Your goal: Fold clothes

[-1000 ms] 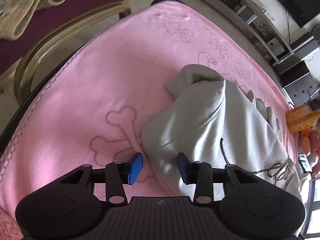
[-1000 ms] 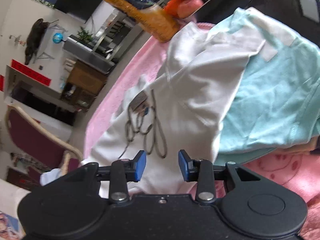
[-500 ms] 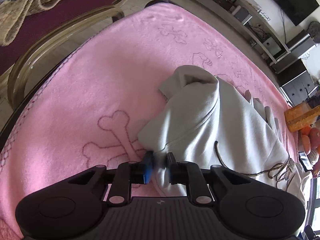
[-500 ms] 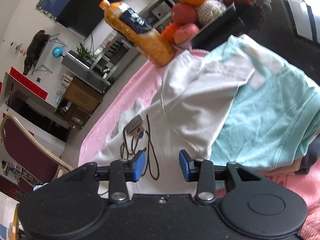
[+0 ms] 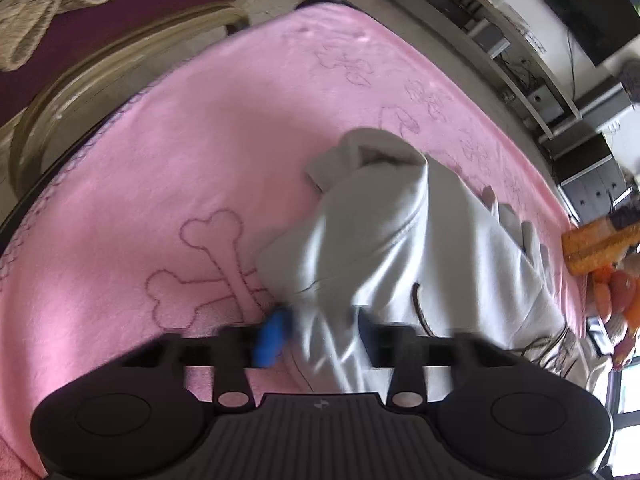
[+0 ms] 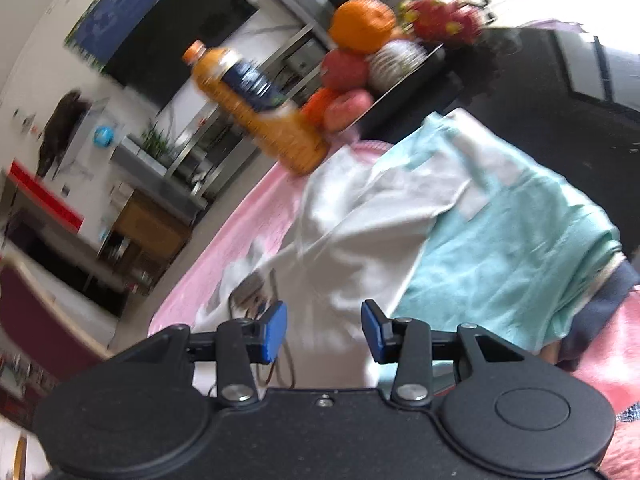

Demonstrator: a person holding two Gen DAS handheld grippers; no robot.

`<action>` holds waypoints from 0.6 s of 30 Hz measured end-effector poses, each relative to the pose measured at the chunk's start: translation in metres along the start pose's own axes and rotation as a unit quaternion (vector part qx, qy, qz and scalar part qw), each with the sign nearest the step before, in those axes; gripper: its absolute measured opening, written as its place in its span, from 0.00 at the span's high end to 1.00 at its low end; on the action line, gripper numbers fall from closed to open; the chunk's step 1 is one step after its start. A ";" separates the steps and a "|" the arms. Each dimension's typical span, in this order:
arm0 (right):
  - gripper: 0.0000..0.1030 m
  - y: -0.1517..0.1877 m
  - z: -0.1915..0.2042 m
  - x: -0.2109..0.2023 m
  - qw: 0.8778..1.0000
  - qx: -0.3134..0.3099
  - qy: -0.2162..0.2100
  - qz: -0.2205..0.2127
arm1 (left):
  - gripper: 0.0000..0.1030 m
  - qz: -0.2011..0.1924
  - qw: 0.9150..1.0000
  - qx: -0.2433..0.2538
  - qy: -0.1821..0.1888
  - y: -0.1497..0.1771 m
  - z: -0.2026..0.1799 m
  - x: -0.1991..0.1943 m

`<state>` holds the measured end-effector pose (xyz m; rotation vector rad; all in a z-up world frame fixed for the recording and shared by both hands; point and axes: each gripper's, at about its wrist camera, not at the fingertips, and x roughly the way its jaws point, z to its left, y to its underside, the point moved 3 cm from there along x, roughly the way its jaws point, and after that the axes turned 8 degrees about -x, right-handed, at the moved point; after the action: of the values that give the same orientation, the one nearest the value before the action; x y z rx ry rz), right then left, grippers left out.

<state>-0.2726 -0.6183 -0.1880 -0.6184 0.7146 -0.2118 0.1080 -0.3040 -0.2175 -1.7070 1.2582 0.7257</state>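
Note:
A pale grey hooded top [image 5: 400, 240] with a dark drawstring lies crumpled on the pink blanket [image 5: 160, 160]. My left gripper [image 5: 320, 334] is at its near hem. Its jaws are closing, and a bunch of the cloth fills the gap from pad to pad; this view is blurred. In the right wrist view the same top [image 6: 352, 240] lies partly over a folded teal garment [image 6: 500, 248]. My right gripper [image 6: 324, 332] hovers over the top with its jaws open and nothing pressed between them.
An orange juice bottle [image 6: 256, 120] and a dark tray of fruit [image 6: 360, 60] stand at the blanket's far end. A chair with a maroon seat [image 5: 100, 40] stands beside the table. Dark clothes [image 6: 600, 300] lie under the teal garment.
The left jaws came together on the top's near hem, and cloth now bunches between them. The right gripper tipped upward, so the bottle and fruit sit lower in its view.

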 end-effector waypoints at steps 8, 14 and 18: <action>0.59 -0.005 -0.040 -0.002 0.995 0.093 0.021 -0.005 | 0.99 -0.001 1.000 0.008 0.015 0.005 0.003 -0.027; 0.59 0.010 -0.019 0.022 0.996 0.031 -0.014 0.084 | 0.98 -0.020 0.999 0.033 0.034 0.011 0.007 -0.063; 0.60 0.021 0.005 0.037 0.993 -0.064 0.030 0.097 | 0.98 -0.024 0.999 0.039 0.029 0.011 0.009 -0.050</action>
<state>-0.2424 -0.6135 -0.2171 -0.6623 0.8453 -0.0054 0.0821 -0.2757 -0.1831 -1.6982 1.2645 0.5953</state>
